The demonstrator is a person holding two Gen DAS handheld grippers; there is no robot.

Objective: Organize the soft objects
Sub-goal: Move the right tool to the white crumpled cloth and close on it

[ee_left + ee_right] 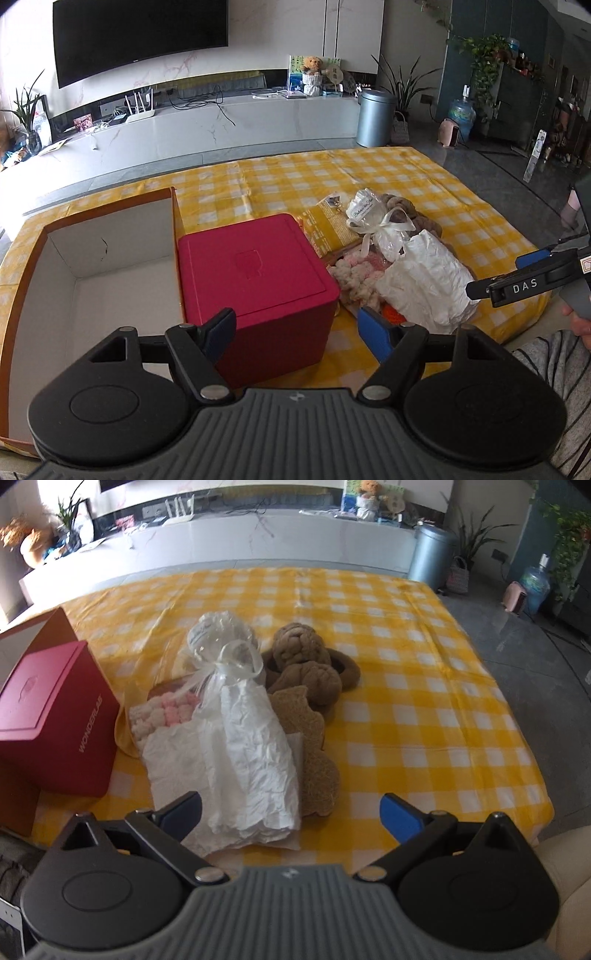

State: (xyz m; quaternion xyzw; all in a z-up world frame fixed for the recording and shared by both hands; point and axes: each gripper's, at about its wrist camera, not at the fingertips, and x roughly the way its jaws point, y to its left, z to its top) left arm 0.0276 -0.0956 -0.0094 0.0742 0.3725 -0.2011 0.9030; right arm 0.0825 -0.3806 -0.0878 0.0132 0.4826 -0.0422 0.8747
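Left wrist view: the left gripper (297, 330) tilts down over a table (424, 177) in a yellow checked cloth, its blue-padded fingers (375, 338) spread wide with nothing between them. Under the gap sits a closed red box (258, 273). Touching the box's left side is an open cardboard box (92, 258), white inside and bare. Right of the red box lies the pile of soft objects (399, 258). The right gripper (495, 273) reaches in from the right edge, level with the pile, above a striped sleeve (554, 398).

Right wrist view: the right gripper (291, 814) points steeply down at the near end of the pile, fingers (400, 818) wide apart and empty. A crumpled white paper bundle (251, 753) lies just ahead of the gap, its near end beside the left finger. Only this view separates the pile: a clear bag tied with white ribbon (225, 653) at the bundle's far end, a pink and cream fluffy piece (162, 712) to the left, flat tan pads (314, 746) to the right, and brown knotted plush rings (310, 664) behind.

Bare cloth stretches right of the pile and beyond it to the table's far edge. The open box shows fully only in the left view.
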